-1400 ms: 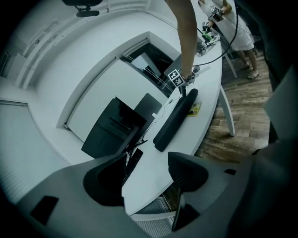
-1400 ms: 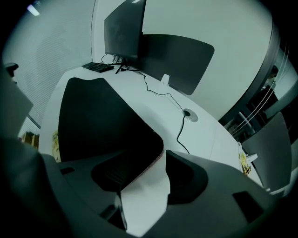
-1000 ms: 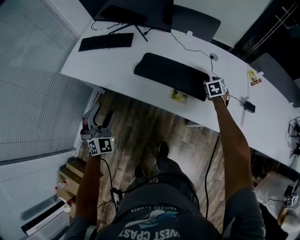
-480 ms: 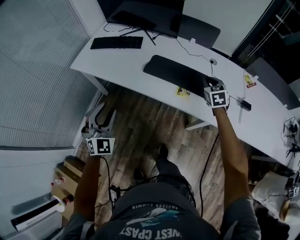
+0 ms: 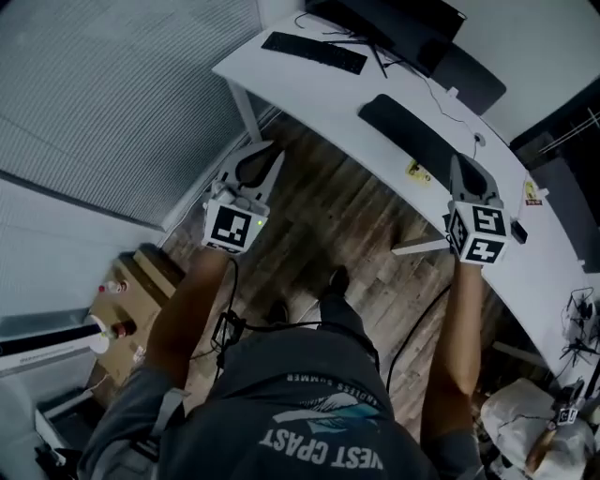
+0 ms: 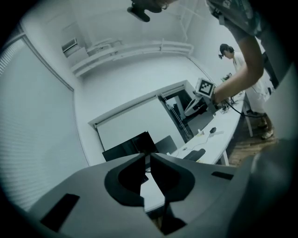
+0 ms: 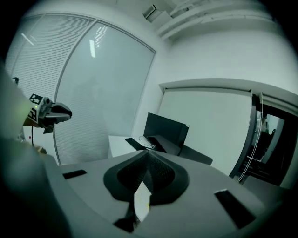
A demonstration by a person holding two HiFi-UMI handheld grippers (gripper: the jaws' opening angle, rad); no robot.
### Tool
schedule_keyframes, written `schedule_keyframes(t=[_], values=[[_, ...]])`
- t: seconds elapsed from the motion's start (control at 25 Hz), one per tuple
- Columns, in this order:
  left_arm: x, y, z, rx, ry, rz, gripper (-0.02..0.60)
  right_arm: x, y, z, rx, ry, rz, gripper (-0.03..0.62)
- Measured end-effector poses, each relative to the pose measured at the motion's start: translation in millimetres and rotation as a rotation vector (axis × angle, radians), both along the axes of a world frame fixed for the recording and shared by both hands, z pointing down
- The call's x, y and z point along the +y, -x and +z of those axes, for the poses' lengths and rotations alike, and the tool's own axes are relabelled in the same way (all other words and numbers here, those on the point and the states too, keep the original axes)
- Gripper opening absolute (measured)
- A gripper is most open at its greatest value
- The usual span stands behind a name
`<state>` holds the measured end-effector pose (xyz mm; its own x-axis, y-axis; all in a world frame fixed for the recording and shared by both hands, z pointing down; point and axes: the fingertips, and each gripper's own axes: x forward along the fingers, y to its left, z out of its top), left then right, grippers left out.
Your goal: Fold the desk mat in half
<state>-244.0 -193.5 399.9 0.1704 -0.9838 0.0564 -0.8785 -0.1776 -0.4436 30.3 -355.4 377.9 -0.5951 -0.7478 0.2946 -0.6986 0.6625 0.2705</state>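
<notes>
One long black desk mat [image 5: 410,139] is lying flat on the white curved desk [image 5: 291,86], between one black keyboard [image 5: 314,52] and the right gripper [image 5: 466,173]. Its layers are too dark to make out. One black monitor [image 5: 398,21] is running off the top edge. Two grippers are hovering clear of the mat. The left gripper [image 5: 261,157] and the right have both just been closing, and their jaws are clenched on nothing.

Dim, cool light; dark fisheye edges
</notes>
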Motion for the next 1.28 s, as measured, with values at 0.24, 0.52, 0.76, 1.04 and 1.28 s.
schedule_keyframes(t=[0.24, 0.52, 0.76, 1.04, 1.28], values=[[34.1, 9.5, -44.2, 0.098, -0.068, 0.071, 0.021, 92.8, 57.4, -44.1, -0.053, -0.064, -0.128, 0.026], [72.0, 16.6, -65.8, 0.24, -0.005, 0.167, 0.018, 188.5, 112.0, -75.2, -0.099, -0.073, -0.305, 0.026], [101.3, 15.7, -87.5, 0.293, -0.023, 0.227, 0.018, 254.1, 145.2, -89.7, -0.09, -0.072, -0.415, 0.025], [132.2, 15.2, -101.2, 0.272, -0.057, 0.276, 0.018, 291.8, 156.7, -97.2, -0.085, -0.087, -0.433, 0.025], [141.3, 15.5, -103.7, 0.27, -0.062, 0.317, 0.018, 292.3, 154.3, -94.7, -0.079, -0.083, -0.393, 0.025]])
